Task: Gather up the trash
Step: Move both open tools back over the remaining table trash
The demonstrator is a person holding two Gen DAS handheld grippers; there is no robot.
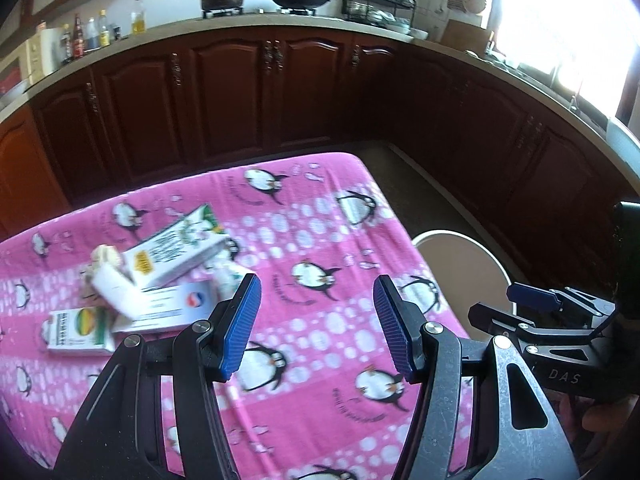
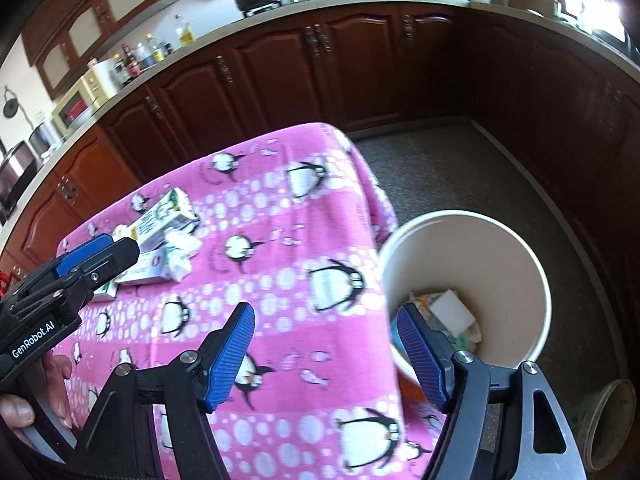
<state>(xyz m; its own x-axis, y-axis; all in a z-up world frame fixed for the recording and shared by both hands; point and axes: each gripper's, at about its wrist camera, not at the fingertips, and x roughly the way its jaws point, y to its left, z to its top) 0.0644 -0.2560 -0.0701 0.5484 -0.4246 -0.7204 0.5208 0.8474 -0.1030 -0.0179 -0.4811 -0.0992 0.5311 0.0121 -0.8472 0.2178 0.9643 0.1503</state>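
pink cloth (image 1: 320, 240) with penguins covers the table. on its far left lies the trash: a green-and-white carton (image 1: 176, 250), a flat white box (image 1: 160, 306), a small green box (image 1: 78, 330) and what looks like crumpled paper (image 2: 180, 254), blurred. the left gripper (image 1: 318, 326) stands open over bare cloth, holding nothing. the right gripper (image 2: 326, 356) is open and empty at the table's right edge, beside the cream bin (image 2: 516, 248), which has scraps at its bottom.

Both wrist views downward over shared tablecloth (image 1: 320, 240)
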